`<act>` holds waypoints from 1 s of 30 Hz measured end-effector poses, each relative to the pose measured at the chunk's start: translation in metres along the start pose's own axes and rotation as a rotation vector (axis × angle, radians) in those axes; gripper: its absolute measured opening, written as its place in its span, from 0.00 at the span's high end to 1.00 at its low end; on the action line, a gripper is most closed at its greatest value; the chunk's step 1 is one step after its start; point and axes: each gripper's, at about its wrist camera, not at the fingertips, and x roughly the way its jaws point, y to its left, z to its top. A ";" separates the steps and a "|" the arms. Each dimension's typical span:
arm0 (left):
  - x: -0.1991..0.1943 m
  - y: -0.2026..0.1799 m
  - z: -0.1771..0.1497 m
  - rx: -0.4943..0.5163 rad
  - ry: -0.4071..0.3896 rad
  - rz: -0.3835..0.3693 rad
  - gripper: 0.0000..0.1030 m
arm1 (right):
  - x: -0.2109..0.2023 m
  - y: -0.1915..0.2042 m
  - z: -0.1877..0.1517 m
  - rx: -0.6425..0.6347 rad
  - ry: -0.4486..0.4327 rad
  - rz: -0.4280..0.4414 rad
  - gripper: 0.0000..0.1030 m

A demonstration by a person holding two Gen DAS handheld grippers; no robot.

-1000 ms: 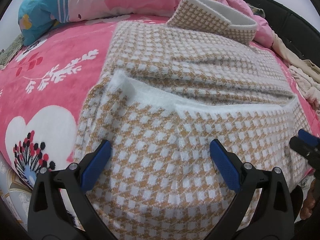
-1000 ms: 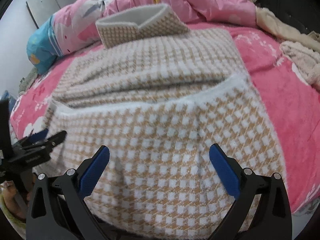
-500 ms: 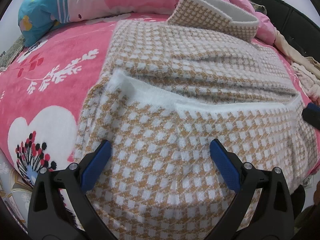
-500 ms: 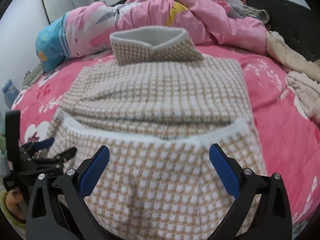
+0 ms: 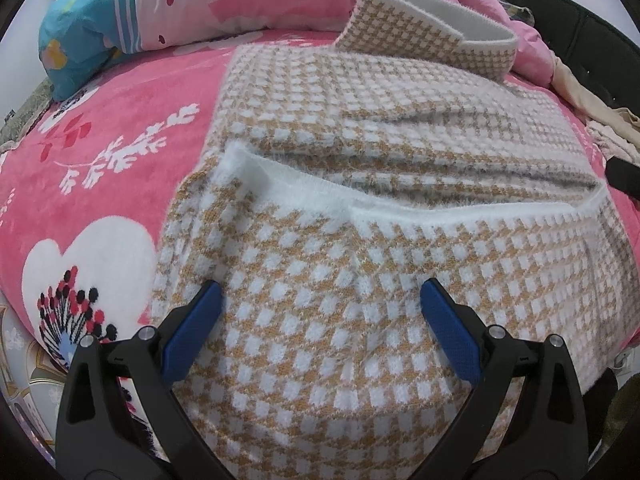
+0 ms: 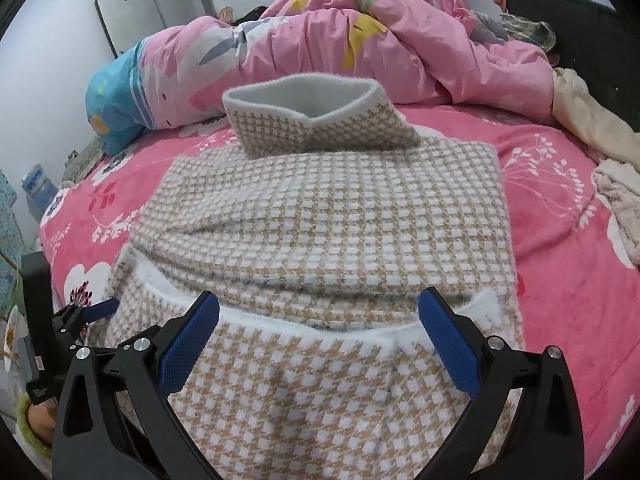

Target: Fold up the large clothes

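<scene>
- The fuzzy tan-and-white houndstooth knit sweater (image 6: 332,216) lies flat on the bed's hot-pink plush blanket with white floral print (image 5: 100,168); its stand-up collar (image 6: 316,120) points toward the far side, and its lower part is already turned up onto the body, ending in a white fluffy hem band (image 5: 400,208) that runs across the garment
- The left gripper (image 5: 320,328) hovers over the near folded edge with its blue pads spread wide, holding nothing; the right gripper (image 6: 320,332) is likewise spread and empty, above the hem band
- Judging by how it lies, the first bottom-up fold is laid and both tools are free — the step in hand looks like lining up for the next fold
- That next move likely calls for each gripper to pinch one near corner through both layers, then carry the doubled edge toward the collar, both sides level so the band does not skew
- The near fold drapes over the bed's front edge, so a shallow pinch could let the fabric slide off
- Open blanket lies to the left; on the right the sweater's side edge has pink blanket beside it before the cream and beige loose clothes (image 6: 616,200)
- Past the collar sits the rumpled pink patterned duvet (image 6: 400,40), just behind it — little room to overshoot
</scene>
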 end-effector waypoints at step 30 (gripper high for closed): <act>-0.060 0.012 -0.008 -0.080 -0.087 -0.018 0.07 | -0.041 -0.008 -0.035 0.060 0.007 -0.002 0.06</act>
